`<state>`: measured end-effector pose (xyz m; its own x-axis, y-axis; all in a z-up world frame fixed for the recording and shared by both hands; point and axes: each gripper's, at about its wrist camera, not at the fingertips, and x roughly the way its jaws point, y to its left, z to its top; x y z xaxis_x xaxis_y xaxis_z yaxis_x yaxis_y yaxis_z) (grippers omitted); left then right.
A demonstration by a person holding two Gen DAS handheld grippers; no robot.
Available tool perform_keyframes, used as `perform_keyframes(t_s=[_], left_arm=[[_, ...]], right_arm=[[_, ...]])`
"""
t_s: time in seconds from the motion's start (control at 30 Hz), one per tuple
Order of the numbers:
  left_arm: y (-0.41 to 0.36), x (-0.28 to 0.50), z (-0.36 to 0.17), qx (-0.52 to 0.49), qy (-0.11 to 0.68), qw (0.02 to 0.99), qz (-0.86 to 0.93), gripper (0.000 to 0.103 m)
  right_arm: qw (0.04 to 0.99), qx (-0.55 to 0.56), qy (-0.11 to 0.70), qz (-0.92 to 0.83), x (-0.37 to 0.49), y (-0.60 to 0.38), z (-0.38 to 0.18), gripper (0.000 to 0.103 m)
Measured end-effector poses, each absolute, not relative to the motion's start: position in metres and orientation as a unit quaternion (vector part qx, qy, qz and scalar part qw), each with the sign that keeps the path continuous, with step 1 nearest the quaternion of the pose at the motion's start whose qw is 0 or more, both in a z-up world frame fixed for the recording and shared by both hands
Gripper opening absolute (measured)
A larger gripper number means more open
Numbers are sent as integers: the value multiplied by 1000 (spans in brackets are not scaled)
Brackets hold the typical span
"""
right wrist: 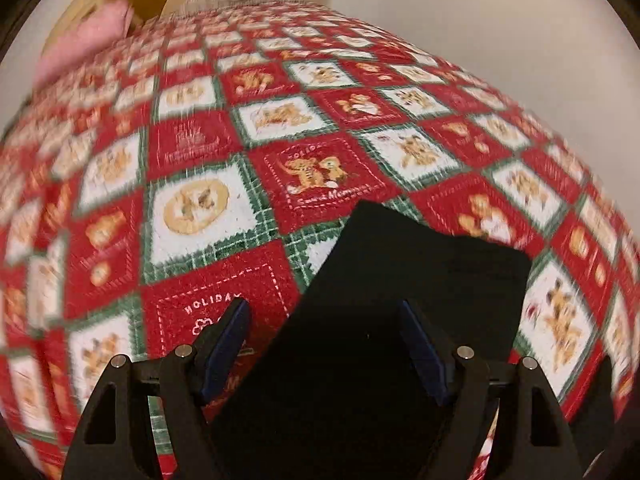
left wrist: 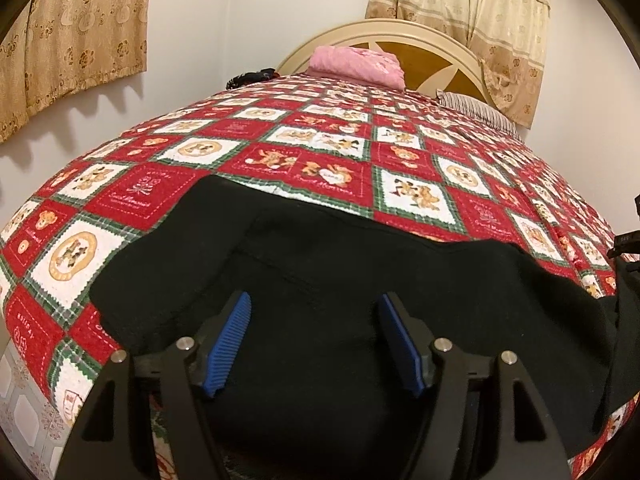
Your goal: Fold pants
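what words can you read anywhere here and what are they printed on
"HOLIDAY" on a red square of the bedspread, in the right wrist view, last letter hidden by the jaws.
"HOLIDAY" again, its start blurred, above the bear pair on another red square.
Script beneath those bears: too blurred to read reliably.
Other red squares' lettering: too small.
Black pants: no text.

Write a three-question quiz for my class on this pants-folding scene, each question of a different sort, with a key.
1. True or false: the left gripper is shut on the black pants.
2. Multiple choice: what lies at the head of the bed, in front of the headboard? A) a pink bundle B) a blue towel C) a green box
3. Fill in: the pants lie on a red, white and green patchwork ____.

Key
1. False; its fingers stand apart over the cloth.
2. A, the pink bundle.
3. Bedspread. The right gripper is open too.
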<state>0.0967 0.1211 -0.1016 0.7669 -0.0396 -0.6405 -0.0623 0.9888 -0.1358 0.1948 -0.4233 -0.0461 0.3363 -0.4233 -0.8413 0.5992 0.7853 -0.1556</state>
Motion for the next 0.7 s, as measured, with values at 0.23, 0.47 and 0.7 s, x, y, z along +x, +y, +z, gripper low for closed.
perform_keyframes(t_s=[0.23, 0.47, 0.7], left_arm=[[121, 96, -102, -75, 341, 937, 7, 70], [123, 99, -101, -75, 344, 936, 11, 71], [123, 101, -102, -71, 345, 936, 16, 72]], right_arm=[[835, 166, 459, -253, 151, -452, -20, 6], [900, 259, 319, -143, 33, -470, 43, 6], [918, 311, 214, -122, -93, -483, 36, 6]])
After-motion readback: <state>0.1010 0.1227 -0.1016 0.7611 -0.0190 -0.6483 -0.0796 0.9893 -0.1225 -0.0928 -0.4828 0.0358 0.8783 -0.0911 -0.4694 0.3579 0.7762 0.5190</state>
